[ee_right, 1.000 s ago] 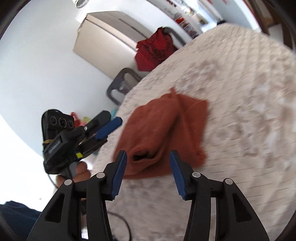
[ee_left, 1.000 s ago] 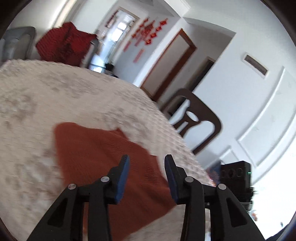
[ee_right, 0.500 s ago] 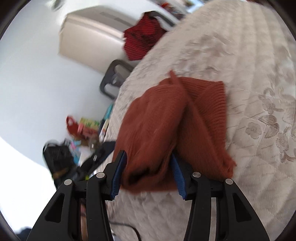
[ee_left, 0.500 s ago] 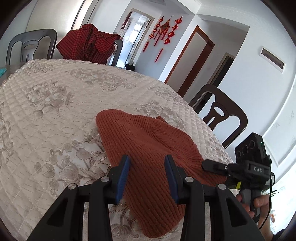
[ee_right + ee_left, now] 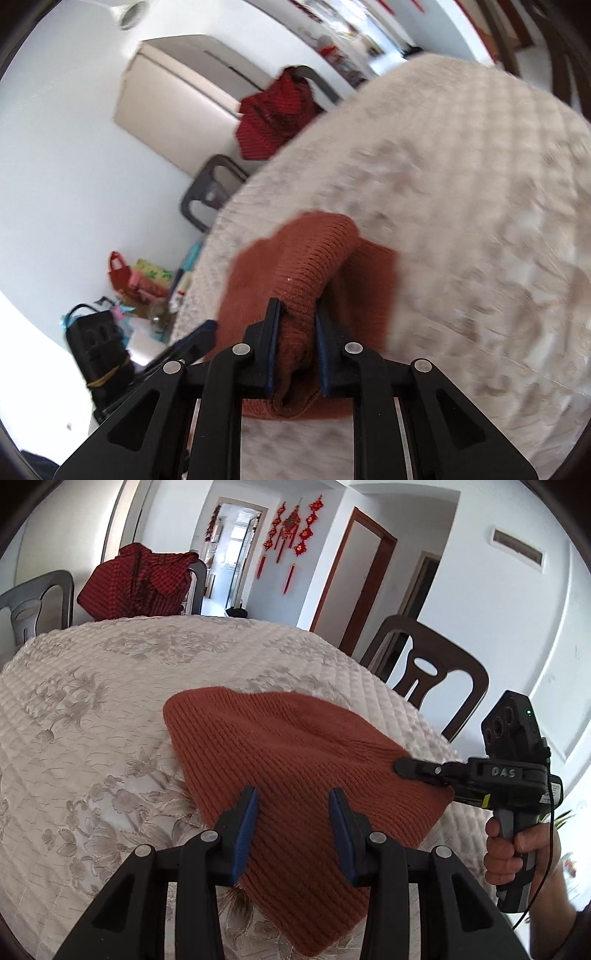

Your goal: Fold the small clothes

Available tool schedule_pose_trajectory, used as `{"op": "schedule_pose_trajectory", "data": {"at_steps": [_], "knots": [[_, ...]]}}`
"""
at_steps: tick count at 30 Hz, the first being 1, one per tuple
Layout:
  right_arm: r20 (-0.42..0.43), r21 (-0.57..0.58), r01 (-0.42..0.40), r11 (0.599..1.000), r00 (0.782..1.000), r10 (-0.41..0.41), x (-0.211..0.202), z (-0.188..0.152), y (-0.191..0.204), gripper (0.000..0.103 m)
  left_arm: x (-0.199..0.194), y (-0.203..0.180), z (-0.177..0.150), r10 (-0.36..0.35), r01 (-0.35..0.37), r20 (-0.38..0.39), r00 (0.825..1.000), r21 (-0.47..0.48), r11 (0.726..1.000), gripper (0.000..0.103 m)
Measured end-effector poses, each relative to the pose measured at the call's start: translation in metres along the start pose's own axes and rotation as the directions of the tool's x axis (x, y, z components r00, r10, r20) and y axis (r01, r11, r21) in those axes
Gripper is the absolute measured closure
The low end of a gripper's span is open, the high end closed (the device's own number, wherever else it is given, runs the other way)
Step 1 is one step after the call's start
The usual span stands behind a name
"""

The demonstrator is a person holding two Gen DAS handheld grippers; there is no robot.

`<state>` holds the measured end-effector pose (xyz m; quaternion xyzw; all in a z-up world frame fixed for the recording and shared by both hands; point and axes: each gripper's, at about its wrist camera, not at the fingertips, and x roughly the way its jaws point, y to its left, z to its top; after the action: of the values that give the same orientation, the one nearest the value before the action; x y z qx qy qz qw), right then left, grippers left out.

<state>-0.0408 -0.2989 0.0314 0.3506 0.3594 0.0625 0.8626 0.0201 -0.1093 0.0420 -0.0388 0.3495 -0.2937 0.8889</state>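
Note:
A rust-orange knitted garment (image 5: 288, 760) lies on the quilted cream tablecloth (image 5: 92, 709). My left gripper (image 5: 291, 816) is open, its blue pads spread just over the garment's near edge, holding nothing. My right gripper (image 5: 295, 336) is shut on a bunched fold of the same garment (image 5: 314, 266) and lifts that fold off the cloth. In the left wrist view the right gripper (image 5: 406, 768) grips the garment's right corner.
A dark chair (image 5: 432, 672) stands at the table's right side. A grey chair (image 5: 33, 605) and a chair draped with red checked cloth (image 5: 140, 583) stand at the far edge. Bags and clutter (image 5: 144, 280) lie on the floor.
My right gripper has closed on the garment's edge and raised a fold. My left gripper has moved in closer over the garment's near edge and stays open.

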Motion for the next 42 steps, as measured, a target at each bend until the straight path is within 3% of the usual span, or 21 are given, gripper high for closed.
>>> {"op": "schedule_pose_trajectory", "data": {"at_steps": [6,10,16,21,23,25,27,30,32,38,42], "knots": [[0.001,-0.019,0.023,1.000,1.000,-0.023,0.003,-0.009,-0.005,0.086,-0.003,0.000,0.001,0.008,-0.007,-0.010,1.000,0.013,1.000,0.061],[-0.006,-0.036,0.040,0.999,0.999,-0.040,-0.003,-0.008,-0.002,0.080,-0.011,0.001,0.006,0.011,-0.011,-0.009,1.000,-0.003,1.000,0.061],[0.105,-0.217,0.087,0.972,0.992,-0.065,-0.045,-0.005,0.031,0.080,-0.030,-0.008,0.000,0.013,-0.014,0.011,1.000,0.022,1.000,0.061],[0.007,-0.373,0.132,0.919,0.990,-0.139,-0.030,-0.032,0.051,0.093,-0.030,-0.021,-0.020,0.028,-0.027,-0.022,0.999,0.072,0.997,0.061],[-0.020,-0.405,0.191,0.894,0.976,-0.218,-0.016,-0.042,0.046,0.099,-0.023,-0.023,-0.029,0.059,-0.056,-0.032,0.998,0.096,0.994,0.061],[-0.026,-0.406,0.237,0.883,0.962,-0.271,-0.006,-0.045,0.033,0.103,-0.021,-0.024,-0.031,0.069,-0.066,-0.031,0.997,0.102,0.993,0.061],[-0.030,-0.368,0.204,0.907,0.973,-0.231,-0.007,-0.043,0.024,0.103,-0.021,-0.023,-0.031,0.069,-0.065,-0.032,0.997,0.101,0.993,0.061],[-0.036,-0.388,0.213,0.897,0.969,-0.245,-0.008,-0.044,0.028,0.103,-0.025,-0.023,-0.029,0.074,-0.069,-0.037,0.997,0.104,0.992,0.061],[-0.039,-0.373,0.183,0.909,0.976,-0.213,-0.016,-0.041,0.032,0.102,-0.028,-0.020,-0.023,0.060,-0.057,-0.037,0.997,0.084,0.995,0.061],[0.039,-0.360,0.172,0.917,0.985,-0.170,-0.016,-0.020,0.047,0.102,-0.020,-0.002,0.006,0.089,-0.089,0.011,0.996,0.003,0.996,0.061],[0.018,-0.330,0.191,0.924,0.980,-0.196,0.003,-0.019,0.030,0.102,0.003,0.010,0.000,0.135,-0.135,-0.048,0.990,-0.012,0.991,0.059]]}}
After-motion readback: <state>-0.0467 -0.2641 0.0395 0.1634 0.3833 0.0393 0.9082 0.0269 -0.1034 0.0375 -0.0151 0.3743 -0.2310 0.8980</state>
